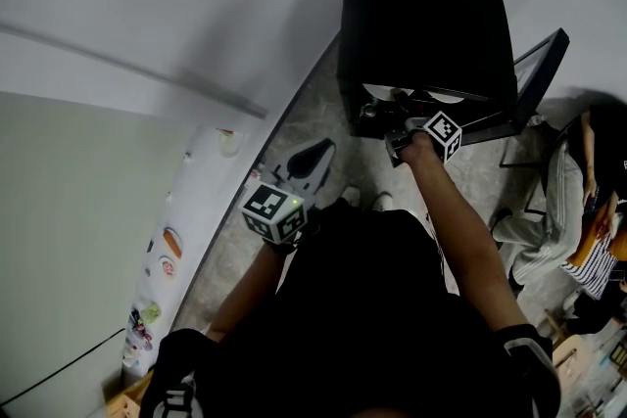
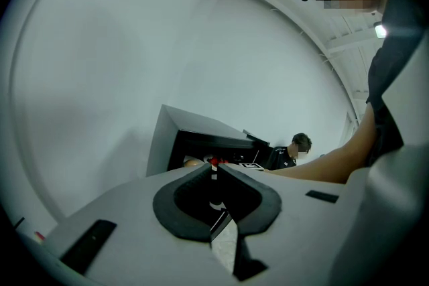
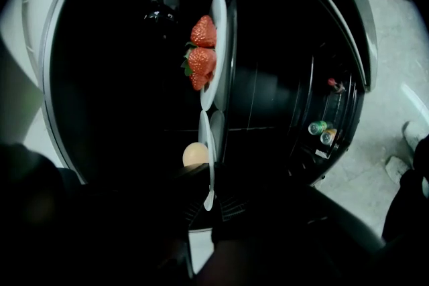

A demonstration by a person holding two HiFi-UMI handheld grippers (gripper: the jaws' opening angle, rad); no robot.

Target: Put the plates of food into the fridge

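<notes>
The black fridge [image 1: 421, 24] stands open, its door [image 1: 537, 78] swung to the right. In the right gripper view a white plate of strawberries [image 3: 218, 43] rests on a shelf inside. My right gripper [image 3: 209, 179] reaches into the fridge, shut on the rim of a second white plate [image 3: 210, 144] that carries a pale round piece of food [image 3: 194, 154]. In the head view that gripper [image 1: 394, 120] is at the fridge mouth, beside white plate edges [image 1: 416, 96]. My left gripper [image 1: 315, 155] hangs near my body, jaws shut with nothing between them [image 2: 214, 167].
Two cans [image 3: 320, 132] sit in the fridge door shelf. A white counter [image 1: 211, 210] with small food items [image 1: 171, 243] runs along the left. People sit at the right [image 1: 578, 230]. Grey floor [image 1: 313, 113] lies before the fridge.
</notes>
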